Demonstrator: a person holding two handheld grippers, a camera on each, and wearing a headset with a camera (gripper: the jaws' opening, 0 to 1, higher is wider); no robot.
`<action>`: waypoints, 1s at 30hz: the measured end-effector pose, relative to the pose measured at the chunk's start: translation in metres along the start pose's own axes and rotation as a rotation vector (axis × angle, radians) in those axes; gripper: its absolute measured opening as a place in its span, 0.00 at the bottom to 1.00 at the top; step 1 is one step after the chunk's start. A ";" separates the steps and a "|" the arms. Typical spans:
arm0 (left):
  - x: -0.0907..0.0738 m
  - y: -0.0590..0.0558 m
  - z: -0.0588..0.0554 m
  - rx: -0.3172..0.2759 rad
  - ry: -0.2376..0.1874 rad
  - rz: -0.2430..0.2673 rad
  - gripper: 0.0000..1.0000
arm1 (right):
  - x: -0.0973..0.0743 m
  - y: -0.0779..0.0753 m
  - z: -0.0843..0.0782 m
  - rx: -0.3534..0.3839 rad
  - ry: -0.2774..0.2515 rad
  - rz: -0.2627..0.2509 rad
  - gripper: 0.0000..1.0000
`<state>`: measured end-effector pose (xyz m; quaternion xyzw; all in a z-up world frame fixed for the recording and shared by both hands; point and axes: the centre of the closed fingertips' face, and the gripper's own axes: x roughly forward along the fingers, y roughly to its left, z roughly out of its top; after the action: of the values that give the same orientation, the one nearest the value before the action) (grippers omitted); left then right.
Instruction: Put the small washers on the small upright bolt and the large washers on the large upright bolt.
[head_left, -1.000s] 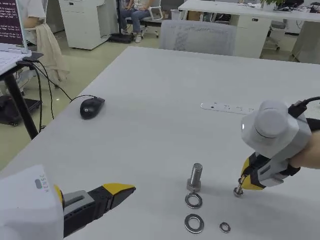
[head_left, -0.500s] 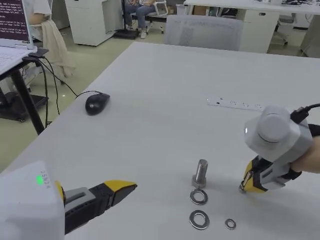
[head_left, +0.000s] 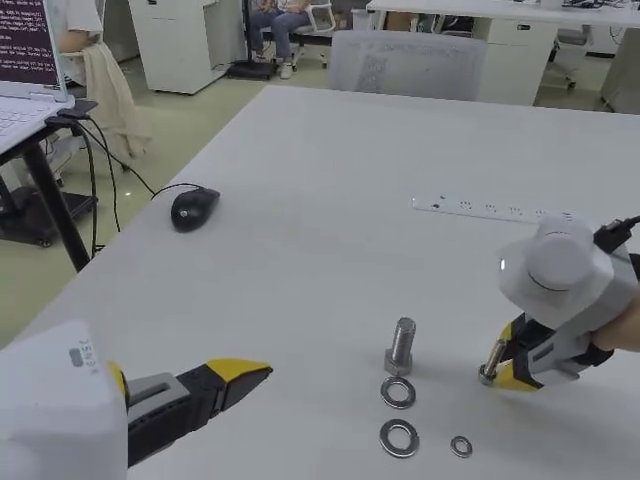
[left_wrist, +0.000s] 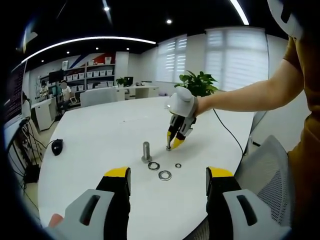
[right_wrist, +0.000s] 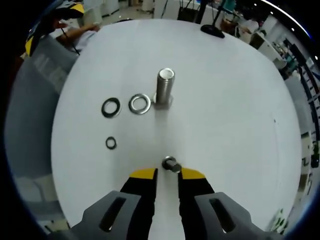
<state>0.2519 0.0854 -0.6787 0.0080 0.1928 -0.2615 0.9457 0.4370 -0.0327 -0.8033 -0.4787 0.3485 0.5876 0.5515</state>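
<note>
The right gripper (right_wrist: 168, 175) is pinching the small bolt (right_wrist: 171, 164) near the large bolt (head_left: 401, 345), while the left gripper (left_wrist: 169, 173) is hovering, jaws apart, farther off.

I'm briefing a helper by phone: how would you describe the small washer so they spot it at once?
On the white table, find the large upright bolt. Two large washers lie in line on its near side; the small washer lies alone to their right in the head view, a far smaller ring than either.

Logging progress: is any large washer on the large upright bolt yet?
No, one large washer and the other lie flat on the table beside the bare large bolt.
</note>
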 end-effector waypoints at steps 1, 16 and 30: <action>0.000 -0.001 0.000 0.002 -0.001 -0.002 0.60 | -0.002 0.001 -0.001 0.004 -0.001 0.000 0.17; -0.004 -0.010 0.008 0.027 -0.018 -0.012 0.60 | -0.008 0.038 -0.003 0.029 -0.041 0.033 0.17; -0.008 -0.012 0.009 0.031 -0.022 -0.014 0.60 | -0.002 0.065 0.007 0.014 -0.048 0.068 0.17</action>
<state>0.2428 0.0776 -0.6665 0.0183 0.1782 -0.2713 0.9457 0.3718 -0.0368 -0.8076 -0.4482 0.3555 0.6149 0.5428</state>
